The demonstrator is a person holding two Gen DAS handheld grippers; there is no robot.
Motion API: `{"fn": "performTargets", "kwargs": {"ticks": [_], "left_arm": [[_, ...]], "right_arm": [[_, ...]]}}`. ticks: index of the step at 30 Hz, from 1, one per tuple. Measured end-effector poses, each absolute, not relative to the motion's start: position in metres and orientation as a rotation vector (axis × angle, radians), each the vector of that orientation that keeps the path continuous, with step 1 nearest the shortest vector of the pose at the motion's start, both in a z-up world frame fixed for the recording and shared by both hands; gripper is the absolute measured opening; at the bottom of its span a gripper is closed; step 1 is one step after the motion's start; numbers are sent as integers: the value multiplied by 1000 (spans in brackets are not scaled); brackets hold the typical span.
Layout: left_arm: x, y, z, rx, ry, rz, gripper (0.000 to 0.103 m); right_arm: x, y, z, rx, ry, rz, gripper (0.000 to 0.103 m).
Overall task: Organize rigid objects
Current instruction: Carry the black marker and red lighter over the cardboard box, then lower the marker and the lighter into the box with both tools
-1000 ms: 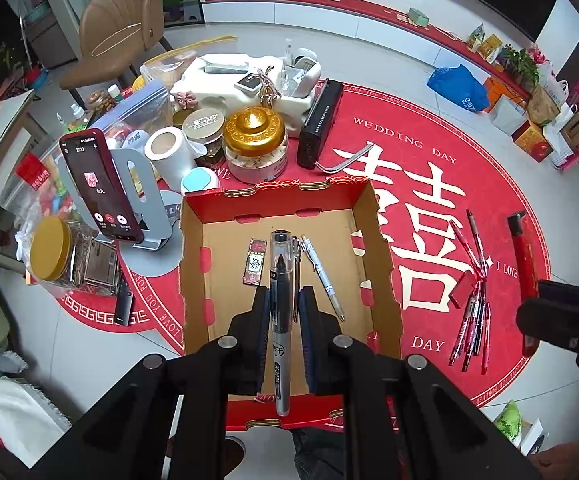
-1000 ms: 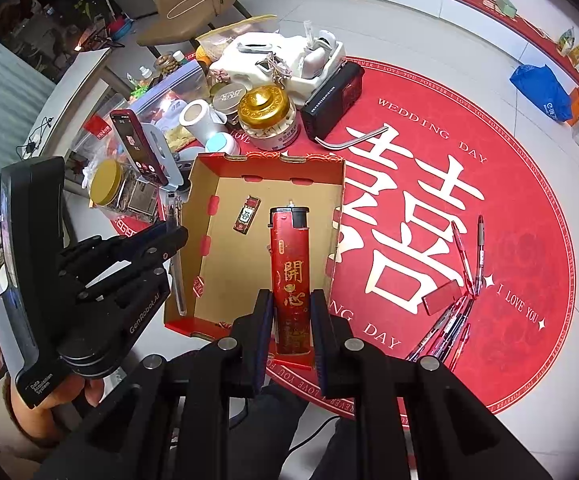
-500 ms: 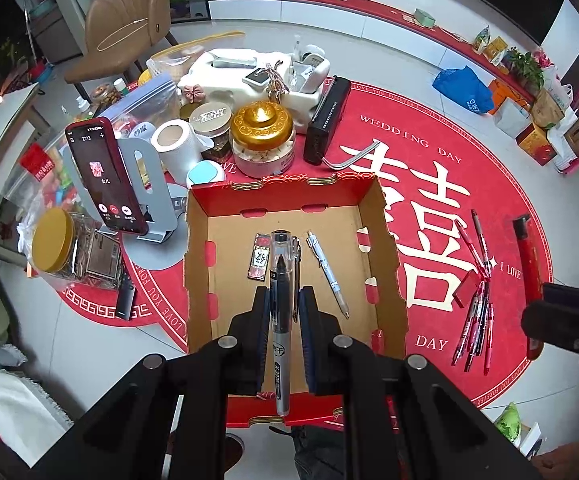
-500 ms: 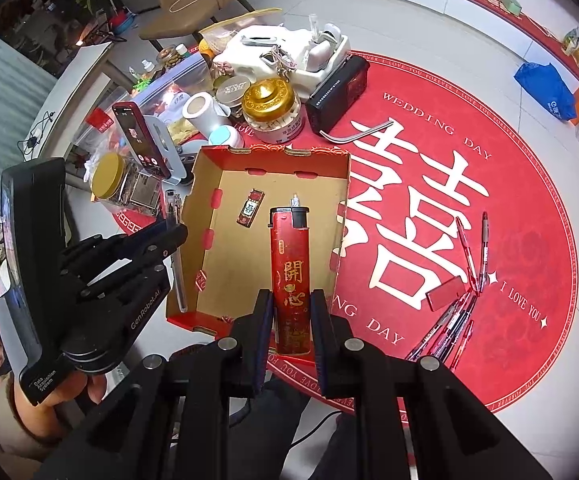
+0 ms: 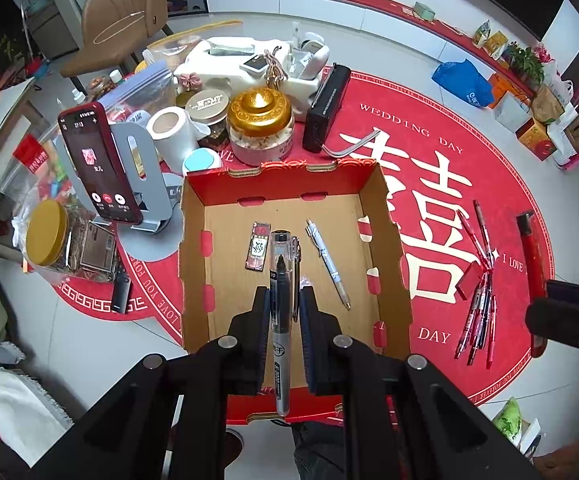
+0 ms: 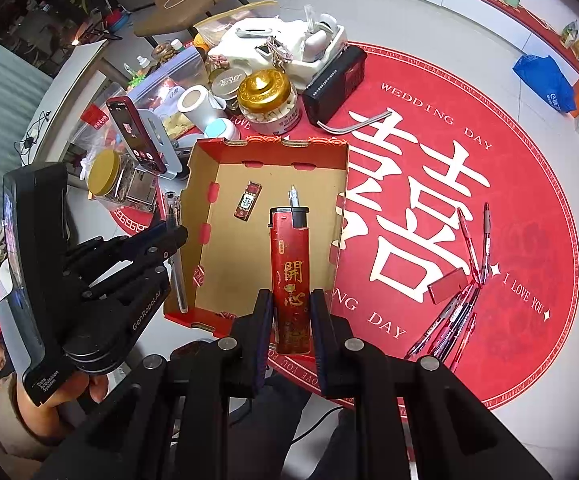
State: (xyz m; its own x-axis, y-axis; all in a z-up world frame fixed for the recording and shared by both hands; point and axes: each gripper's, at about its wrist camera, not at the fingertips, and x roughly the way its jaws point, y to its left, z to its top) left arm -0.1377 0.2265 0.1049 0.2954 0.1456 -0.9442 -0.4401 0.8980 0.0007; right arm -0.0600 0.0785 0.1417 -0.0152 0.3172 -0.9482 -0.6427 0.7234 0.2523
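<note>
A black pen (image 5: 280, 312) with a clear cap is clamped between the narrow jaws of the left gripper (image 5: 283, 300) and held above the open cardboard box (image 5: 385, 240). On the box floor a white pen (image 5: 328, 261) and a small red packet (image 5: 259, 245) are seen lying apart. A large red lighter (image 6: 289, 280) is gripped by the right gripper (image 6: 289, 304), over the box's near right corner. Loose red pens (image 6: 449, 320) are scattered on the round red mat (image 6: 469, 152) beside the box.

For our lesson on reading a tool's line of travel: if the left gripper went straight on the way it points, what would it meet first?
Probably the bare floor of the cardboard box. The left gripper is shut on a black pen aimed into it; depth is unclear.
</note>
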Motion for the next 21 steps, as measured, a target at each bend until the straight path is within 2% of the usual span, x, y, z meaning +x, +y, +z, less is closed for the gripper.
{"fn": "performTargets", "kwargs": {"ticks": [7,21], "left_arm": [[-139,234,88,-291,1239,408,16],[-120,262,20,-319,1306,460,16]], "right_arm": [[-56,88,123,-277,1425,777,20],[-37,129,45,-248,1485,817,20]]}}
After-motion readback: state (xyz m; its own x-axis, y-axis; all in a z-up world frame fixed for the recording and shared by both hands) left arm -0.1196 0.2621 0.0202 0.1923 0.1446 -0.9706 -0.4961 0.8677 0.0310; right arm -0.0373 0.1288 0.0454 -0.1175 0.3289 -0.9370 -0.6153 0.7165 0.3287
